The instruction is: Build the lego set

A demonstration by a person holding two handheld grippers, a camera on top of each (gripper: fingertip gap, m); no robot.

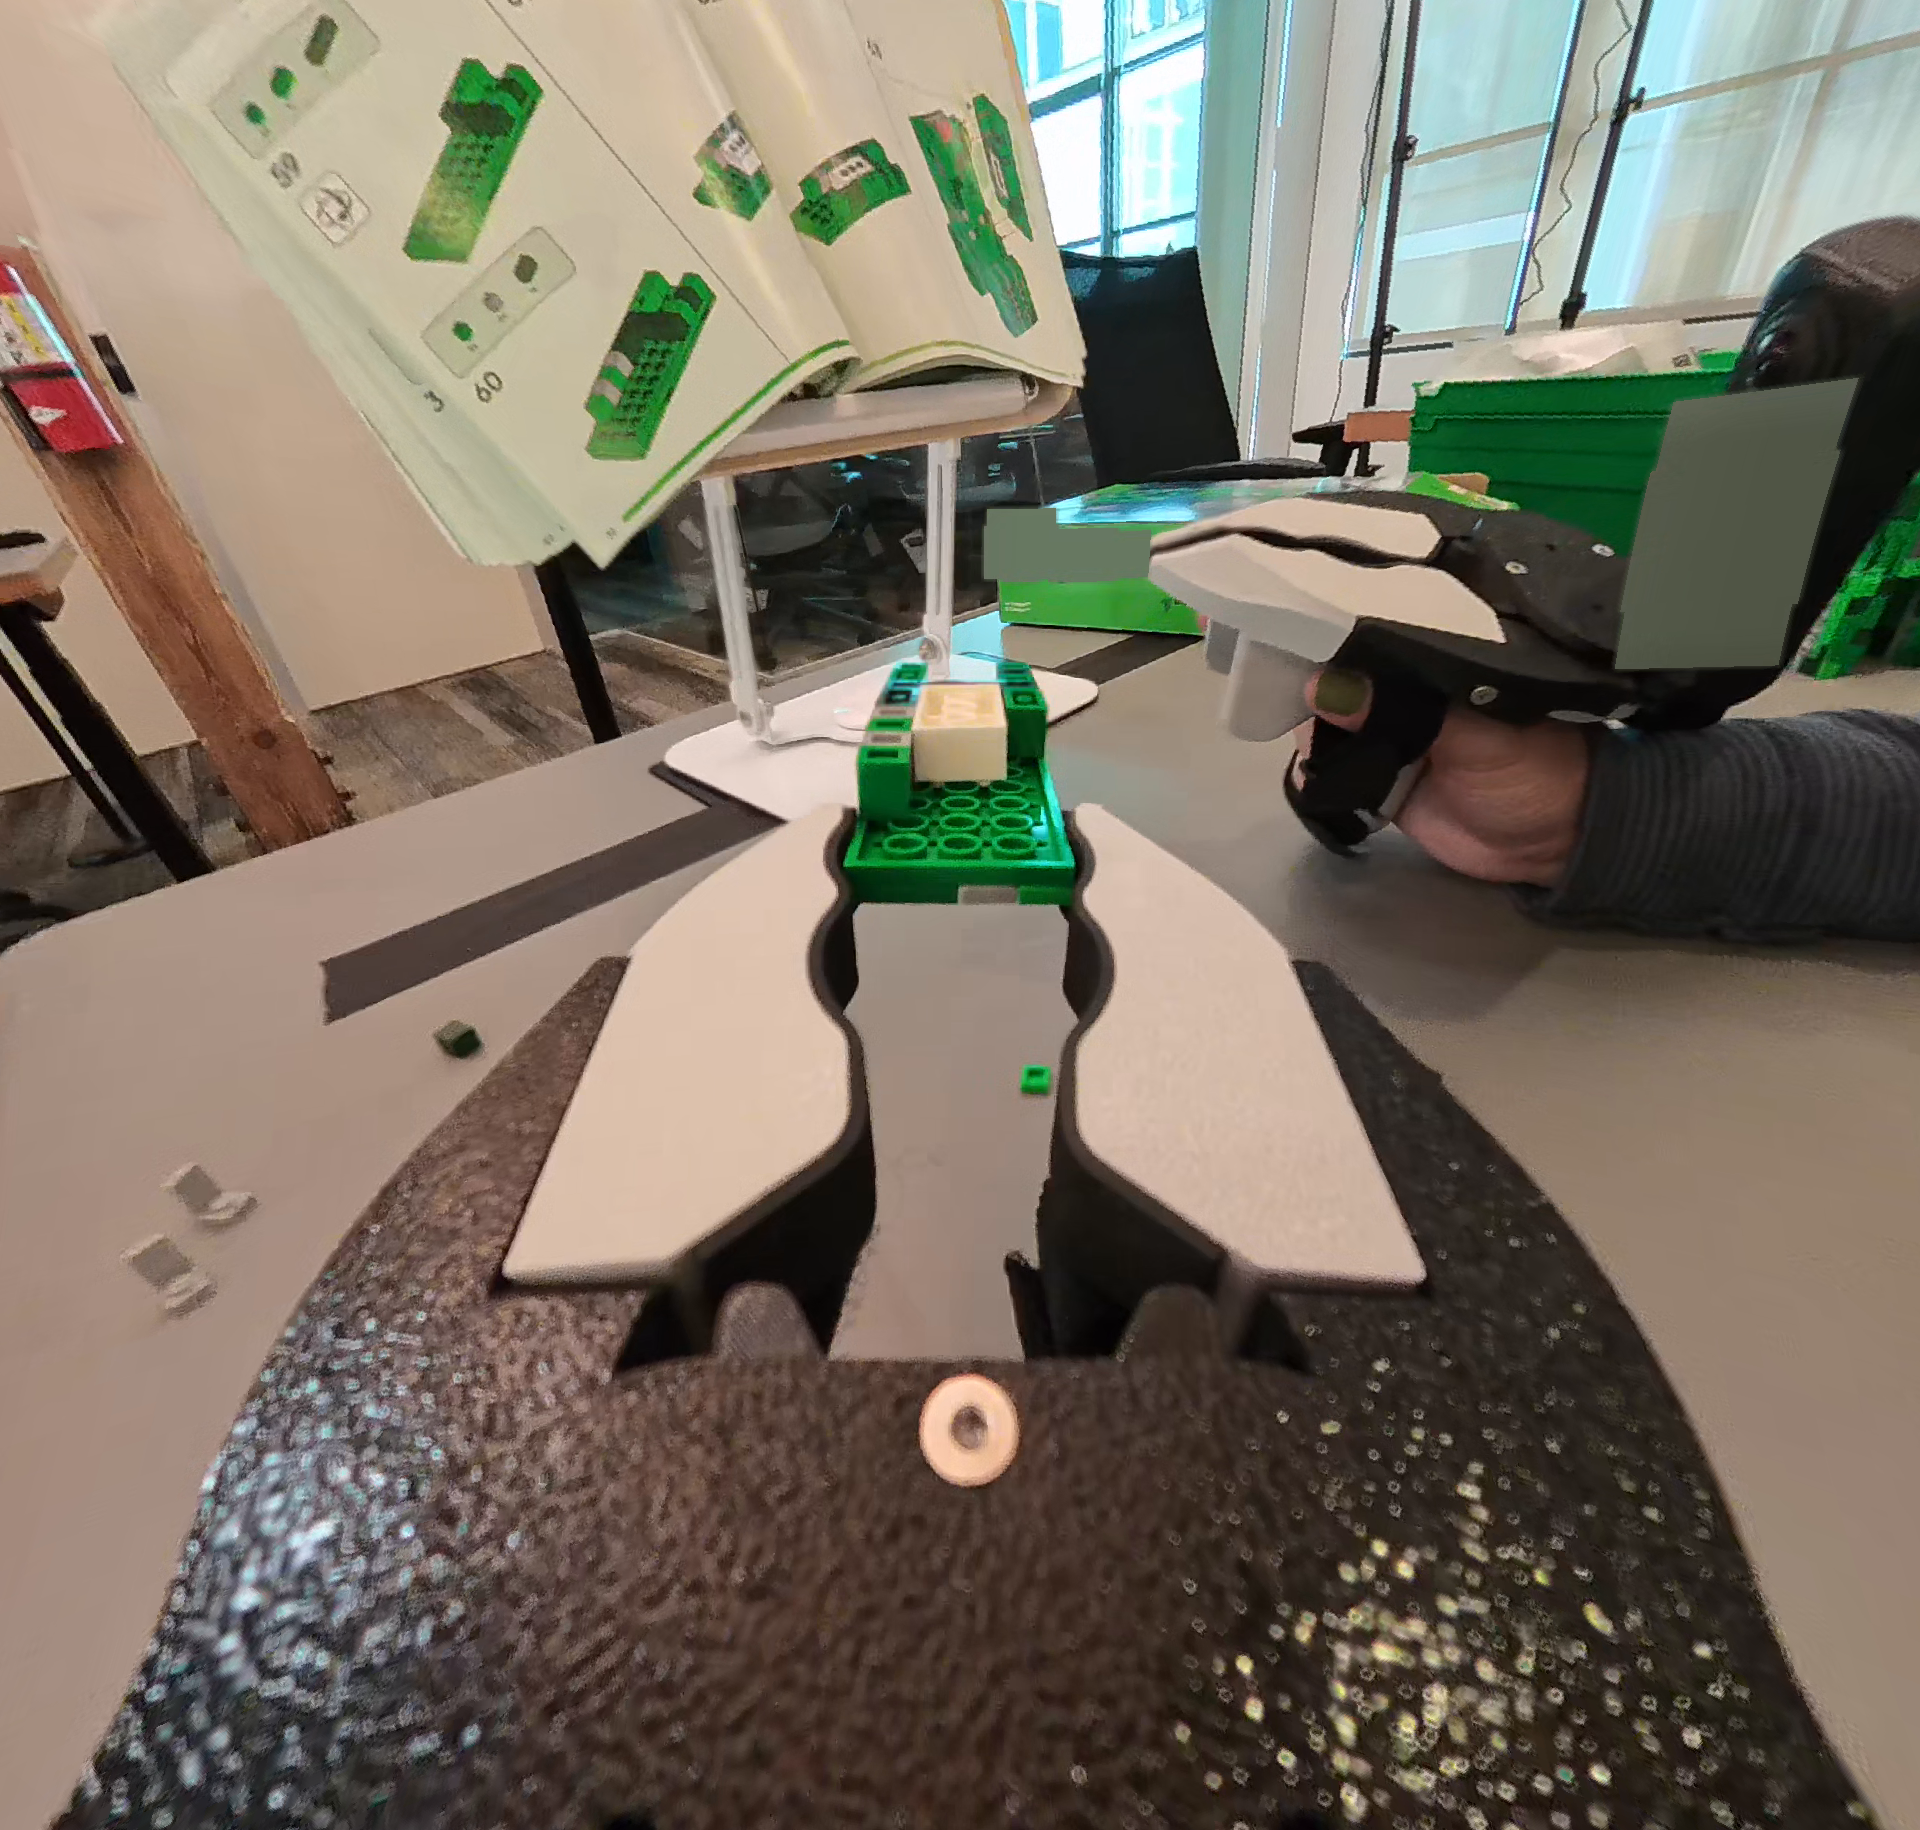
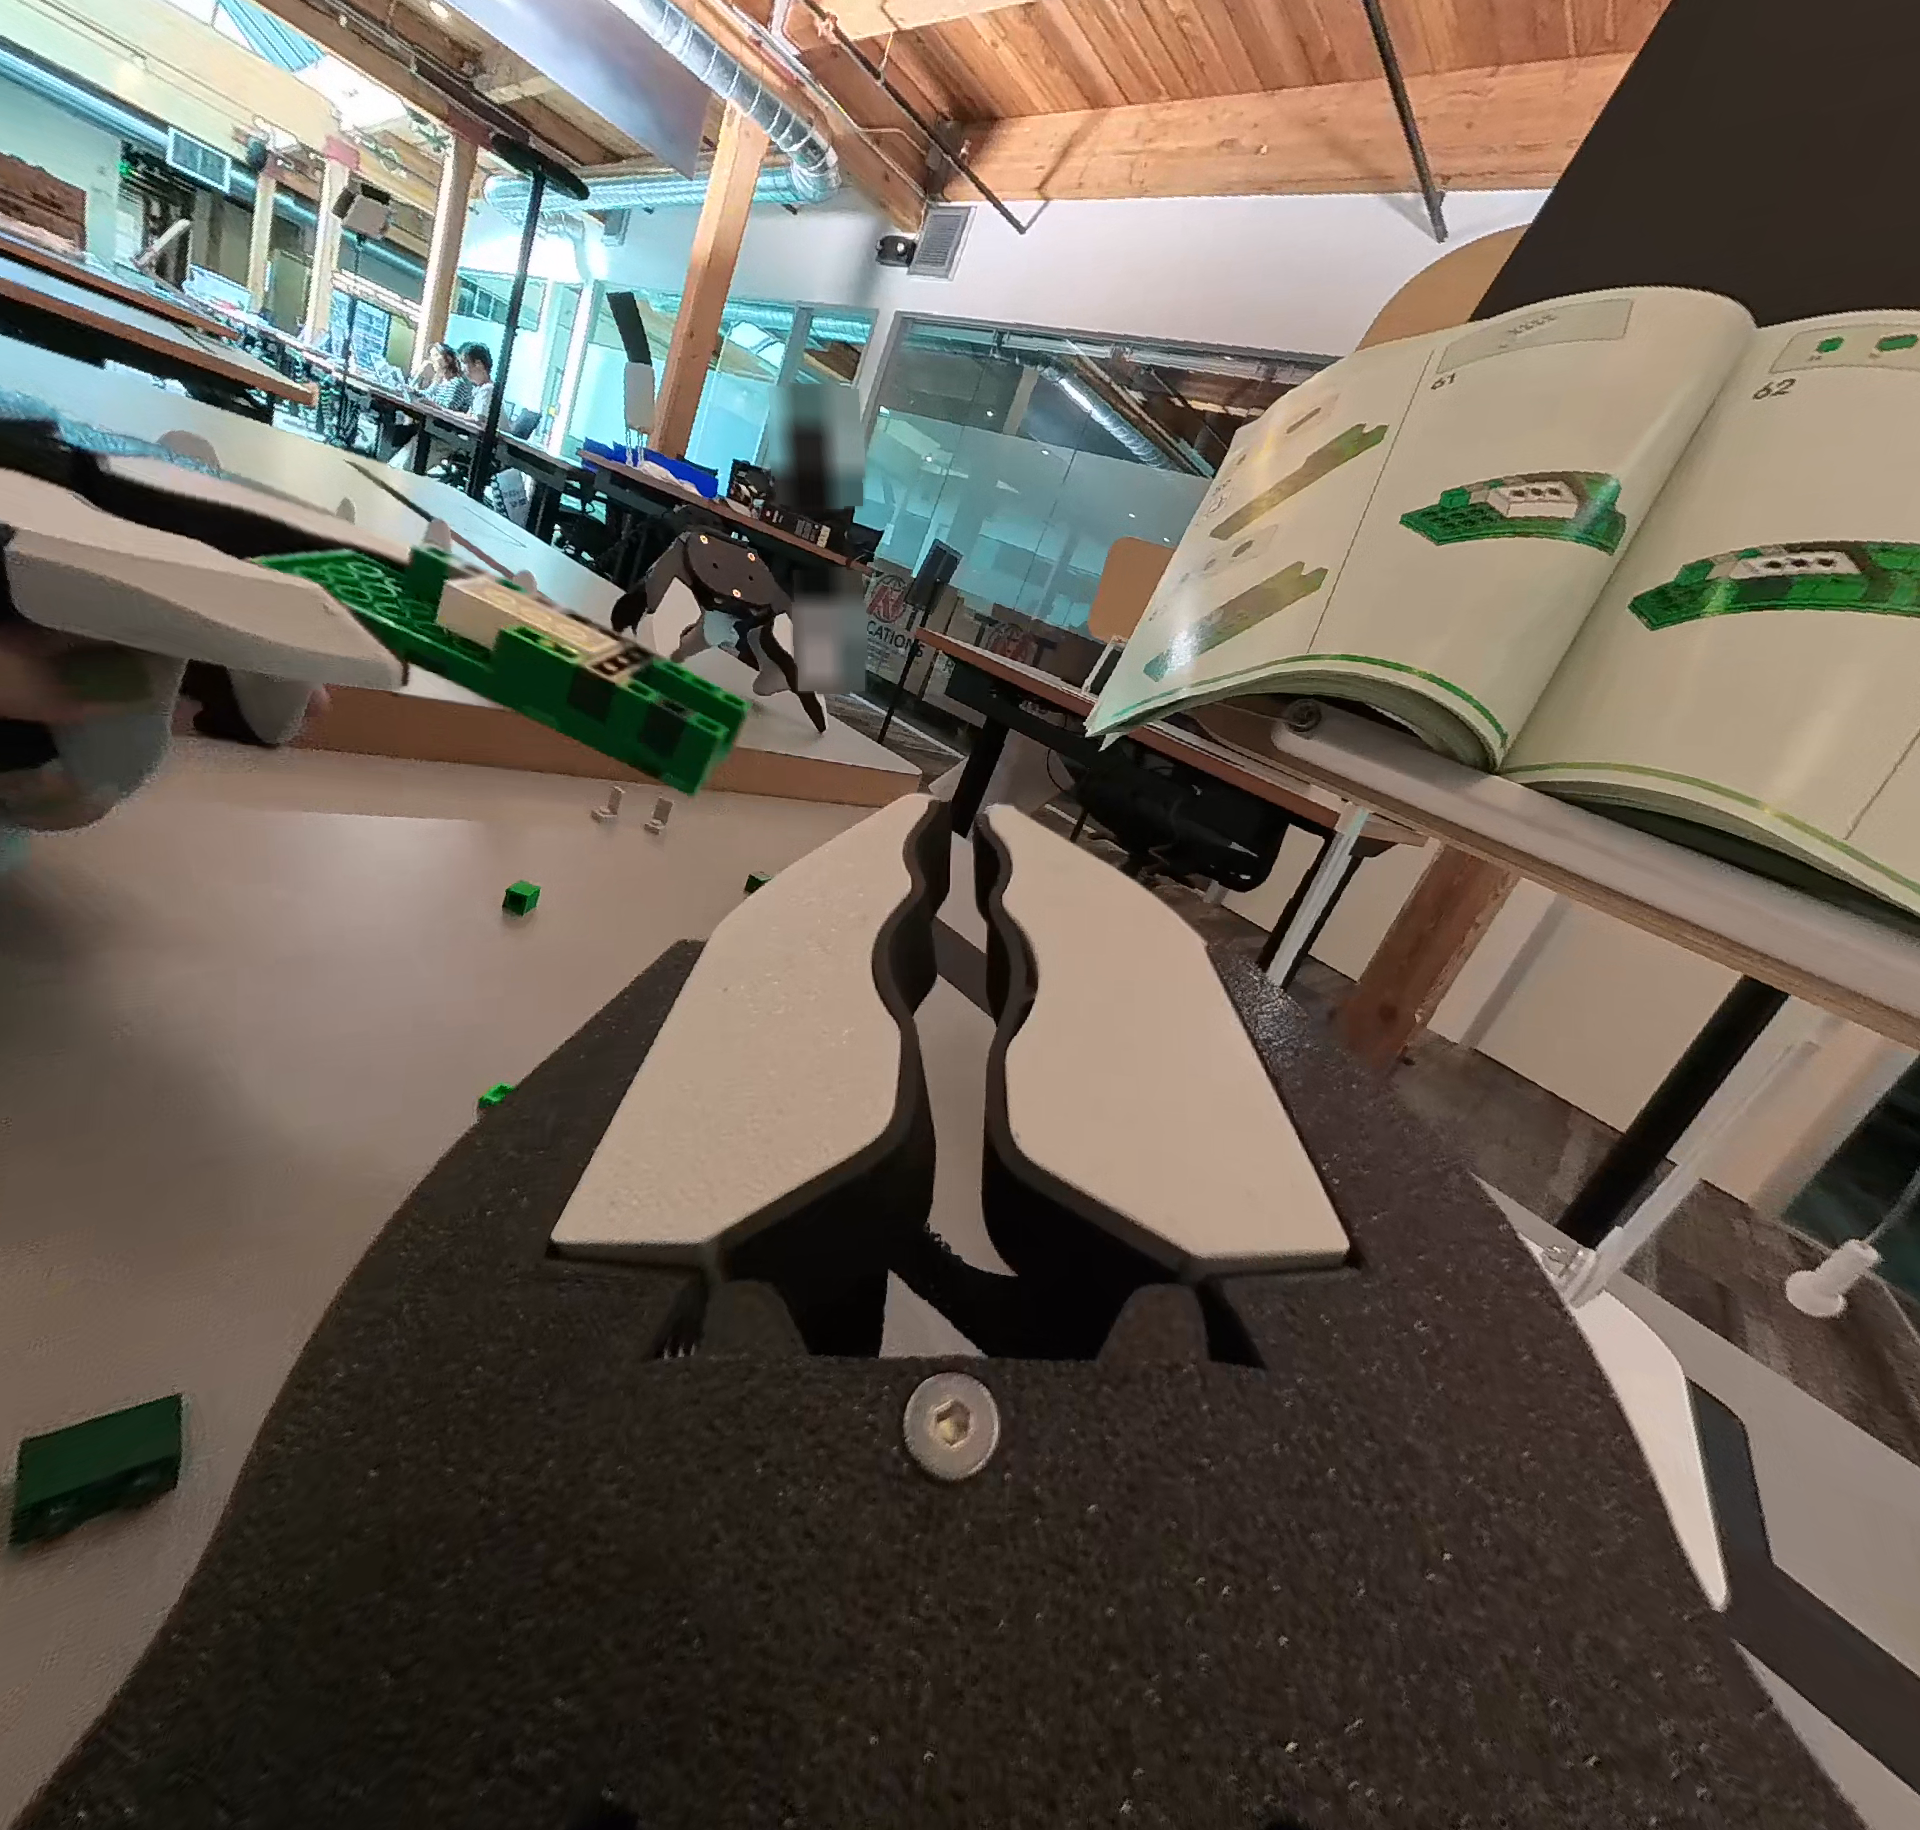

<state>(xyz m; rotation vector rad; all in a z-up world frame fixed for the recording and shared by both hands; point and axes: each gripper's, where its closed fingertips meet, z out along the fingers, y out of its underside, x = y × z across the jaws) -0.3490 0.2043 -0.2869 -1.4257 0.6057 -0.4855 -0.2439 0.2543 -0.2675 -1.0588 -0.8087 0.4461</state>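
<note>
I hold the green model (image 1: pixel 956 824) in left gripper (image 1: pixel 956 871) jaws, lifted off the worktop (image 1: pixel 1507 1105) for fitting (right gripper (image 2: pixel 961 830) jaws narrow, empty).

Open-plan office or lab workspace. Exposed timber ceiling (image 2: pixel 1195 45) with a silver duct (image 2: pixel 769 133) and wooden posts (image 2: pixel 712 274). Long rows of desks (image 2: pixel 156 310) running back, two people seated at one far off. Glass partition walls (image 2: pixel 1049 450) and tall windows (image 1: pixel 1683 97). Red fire extinguisher (image 1: pixel 42 367) on the wall. Grey bench (image 1: pixel 1558 1105) with an instruction booklet (image 1: pixel 623 222) propped on a stand at its far edge.
</note>
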